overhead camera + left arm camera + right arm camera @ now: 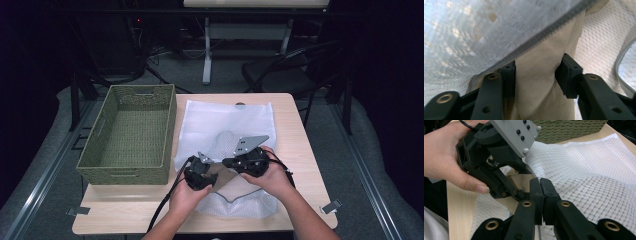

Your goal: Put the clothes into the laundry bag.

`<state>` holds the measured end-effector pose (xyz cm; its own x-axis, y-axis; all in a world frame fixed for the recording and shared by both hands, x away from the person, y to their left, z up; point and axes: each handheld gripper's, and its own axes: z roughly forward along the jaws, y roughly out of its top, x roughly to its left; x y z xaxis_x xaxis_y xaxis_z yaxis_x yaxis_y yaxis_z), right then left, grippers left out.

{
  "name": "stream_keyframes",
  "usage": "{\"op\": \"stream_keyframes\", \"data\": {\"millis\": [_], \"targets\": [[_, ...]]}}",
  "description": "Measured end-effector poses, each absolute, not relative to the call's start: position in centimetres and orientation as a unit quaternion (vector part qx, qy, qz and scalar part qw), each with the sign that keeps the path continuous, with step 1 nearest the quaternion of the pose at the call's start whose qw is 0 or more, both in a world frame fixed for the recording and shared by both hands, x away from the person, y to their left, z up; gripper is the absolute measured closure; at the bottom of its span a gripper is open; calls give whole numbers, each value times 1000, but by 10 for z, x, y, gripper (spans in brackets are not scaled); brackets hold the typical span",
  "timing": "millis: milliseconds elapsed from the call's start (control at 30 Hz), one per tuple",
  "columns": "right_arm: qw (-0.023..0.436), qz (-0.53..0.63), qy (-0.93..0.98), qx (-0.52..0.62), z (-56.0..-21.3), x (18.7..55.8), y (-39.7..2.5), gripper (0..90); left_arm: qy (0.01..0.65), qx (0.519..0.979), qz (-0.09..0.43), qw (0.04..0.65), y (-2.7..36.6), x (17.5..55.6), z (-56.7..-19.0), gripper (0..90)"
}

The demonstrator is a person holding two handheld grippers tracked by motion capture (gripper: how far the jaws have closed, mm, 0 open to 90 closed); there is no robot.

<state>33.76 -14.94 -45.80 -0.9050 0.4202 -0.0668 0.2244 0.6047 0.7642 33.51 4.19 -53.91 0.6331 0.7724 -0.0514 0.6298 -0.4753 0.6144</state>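
While overhead hides it, left hand-held gripper [537, 75] straddling beige cloth [539, 90]

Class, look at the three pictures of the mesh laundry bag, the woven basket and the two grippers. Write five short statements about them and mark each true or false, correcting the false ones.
1. The woven basket holds folded clothes. False: it is empty.
2. The basket stands left of the mesh bag. True.
3. The left gripper has beige cloth between its fingers. True.
4. The right gripper is wide open. False: its fingers are pressed together.
5. The mesh bag hangs in the air. False: it lies on the table.
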Motion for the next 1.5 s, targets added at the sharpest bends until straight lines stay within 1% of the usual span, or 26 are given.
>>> {"op": "stream_keyframes", "data": {"millis": [33,67,167,333,633,833,933,1000,1033,1067,1367,1500], "targets": [[120,403,889,181,-458,338,-150,893,412,850,114,306,42,334,-539,514],[122,405,887,184,-458,338,-150,893,414,849,109,310,43,333,-539,514],[120,404,887,187,-459,339,-152,893,414,846,110,317,46,328,-535,469],[122,403,888,187,-459,339,-153,893,402,854,110,311,52,319,-530,409],[119,404,887,189,-460,340,-152,893,394,859,105,310,64,303,-531,379],[119,405,886,190,-460,340,-152,893,406,853,99,313,71,301,-542,356],[117,406,886,191,-461,340,-153,893,403,855,98,311,73,300,-548,360],[118,406,886,191,-461,340,-152,893,402,857,95,309,73,300,-551,383],[118,407,885,191,-461,340,-152,892,402,857,96,309,73,300,-552,451],[118,407,885,191,-461,340,-152,892,402,857,97,308,73,299,-553,451],[117,404,887,188,-462,339,-151,893,400,859,94,305,73,304,-552,753],[117,405,887,188,-462,339,-151,893,399,860,94,306,71,306,-551,828]]}}
